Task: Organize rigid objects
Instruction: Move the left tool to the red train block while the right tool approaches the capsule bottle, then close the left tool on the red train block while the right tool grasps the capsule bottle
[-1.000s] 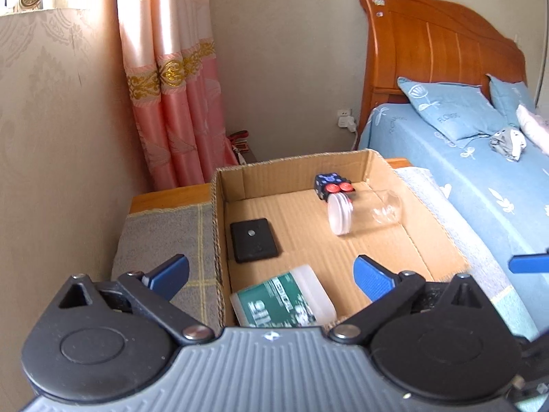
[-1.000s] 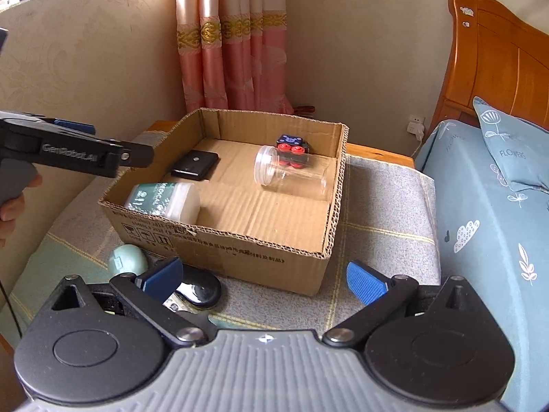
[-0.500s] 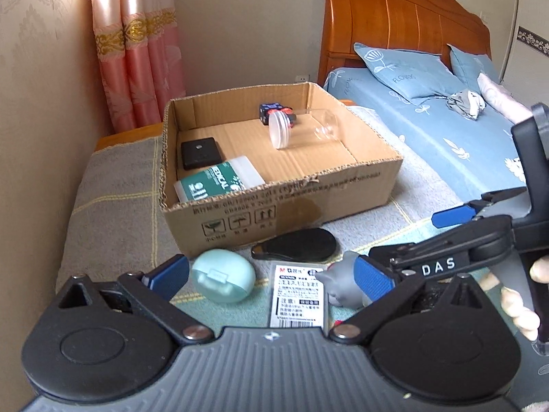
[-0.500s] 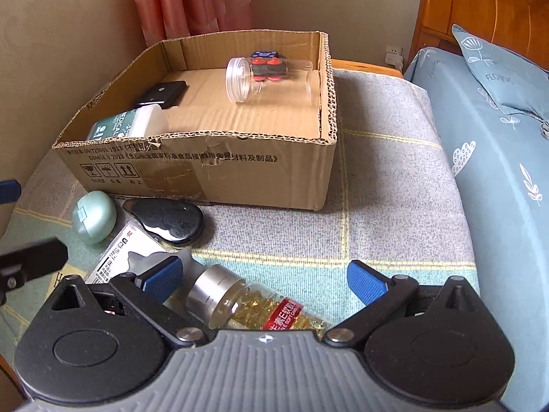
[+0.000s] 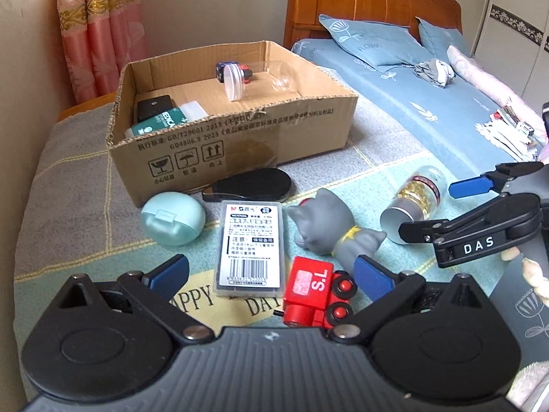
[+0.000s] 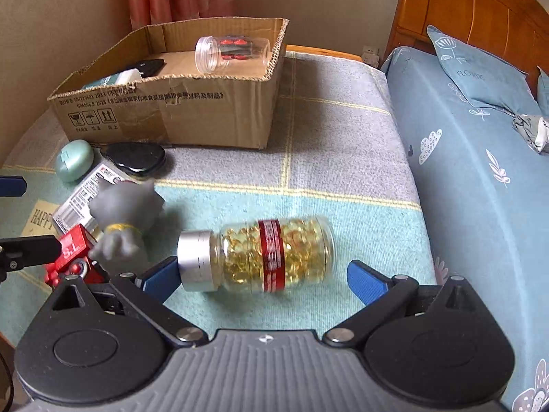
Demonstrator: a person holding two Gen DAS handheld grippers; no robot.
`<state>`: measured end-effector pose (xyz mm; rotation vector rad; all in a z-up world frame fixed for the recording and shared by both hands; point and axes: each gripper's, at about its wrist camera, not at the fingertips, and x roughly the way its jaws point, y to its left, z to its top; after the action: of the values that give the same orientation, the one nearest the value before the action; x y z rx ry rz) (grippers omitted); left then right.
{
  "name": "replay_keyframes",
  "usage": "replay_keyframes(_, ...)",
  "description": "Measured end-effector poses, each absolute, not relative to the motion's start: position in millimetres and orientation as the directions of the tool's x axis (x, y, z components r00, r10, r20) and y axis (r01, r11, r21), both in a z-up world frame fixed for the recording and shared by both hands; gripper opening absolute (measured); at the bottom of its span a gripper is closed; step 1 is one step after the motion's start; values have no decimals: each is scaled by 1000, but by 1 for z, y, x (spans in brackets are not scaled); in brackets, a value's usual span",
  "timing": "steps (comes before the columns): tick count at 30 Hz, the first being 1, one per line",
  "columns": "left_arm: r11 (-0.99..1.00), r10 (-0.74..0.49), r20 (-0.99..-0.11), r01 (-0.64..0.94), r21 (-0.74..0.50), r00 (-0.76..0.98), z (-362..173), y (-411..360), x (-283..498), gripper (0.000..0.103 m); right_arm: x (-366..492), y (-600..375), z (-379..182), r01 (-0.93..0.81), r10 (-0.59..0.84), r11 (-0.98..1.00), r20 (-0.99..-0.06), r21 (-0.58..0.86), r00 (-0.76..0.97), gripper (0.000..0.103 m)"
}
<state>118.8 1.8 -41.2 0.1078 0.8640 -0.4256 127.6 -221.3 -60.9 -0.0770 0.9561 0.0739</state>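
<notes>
A cardboard box (image 5: 240, 151) (image 6: 164, 110) stands on the mat and holds a clear jar (image 5: 254, 77), a black case (image 5: 154, 106) and a green-labelled bottle (image 5: 164, 122). In front of it lie a mint egg-shaped case (image 5: 171, 218), a black oval case (image 5: 250, 185), a clear labelled box (image 5: 252, 247), a grey cat figure (image 5: 329, 230) and a red toy train (image 5: 314, 292). My left gripper (image 5: 271, 273) is open, its fingers either side of the labelled box and train. My right gripper (image 6: 264, 274) is open, straddling a capsule bottle (image 6: 264, 254) that lies on its side.
A bed with blue sheets (image 6: 480, 158) and a wooden headboard (image 5: 360, 3) runs along the right. Pink curtains (image 5: 99, 31) and a beige wall are at the back left. The patterned mat (image 6: 326, 130) has bare room right of the box.
Both grippers have pulled back from the box and come down toward the loose objects on the mat. The right gripper now frames the capsule bottle. The left now frames the labelled box and train.
</notes>
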Motion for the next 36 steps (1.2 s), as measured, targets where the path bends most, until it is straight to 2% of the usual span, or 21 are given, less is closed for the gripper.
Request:
replay_keyframes(8, 877, -320, -766, 480, -17, 557, -58, -14, 99, 102, 110, -237, -84, -94, 41, 995, -807, -18, 589, 103)
replay_keyframes(14, 841, -371, -757, 540, -29, 537, -65, -21, 92, 101, 105, -239, -85, -122, 62, 992, -783, -18, 619, 103)
replay_keyframes(18, 829, -378, -755, 559, -17, 537, -66, -27, 96, 97, 103, -240, -85, -133, 71, 991, -773, -17, 630, 103)
replay_keyframes(20, 819, -382, -749, 573, -4, 541, -66, -29, 97, 92, 102, -240, -86, -136, 74, 991, -769, -17, 635, 103)
replay_keyframes(22, 808, -388, -747, 589, 6, 539, -65, -31, 97, 78, 102, -240, -86, -138, 76, 990, -765, -17, 639, 103)
replay_keyframes(25, 798, -383, -756, 603, 18, 530, -68, -34, 99, 68, 102, -241, -86, -142, 80, 990, -762, -16, 642, 103)
replay_keyframes(29, 786, -375, -752, 616, 53, 542, -68, -37, 96, 62, 102, -241, -87, -149, 85, 989, -760, -16, 645, 103)
replay_keyframes(31, 778, -362, -756, 623, 77, 545, -67, -38, 92, 51, 102, -241, -87, -150, 86, 989, -757, -16, 647, 103)
replay_keyframes(36, 789, -357, -778, 613, 45, 517, -67, -25, 84, 48, 99, -241, -88, -151, 88, 988, -745, -17, 661, 103)
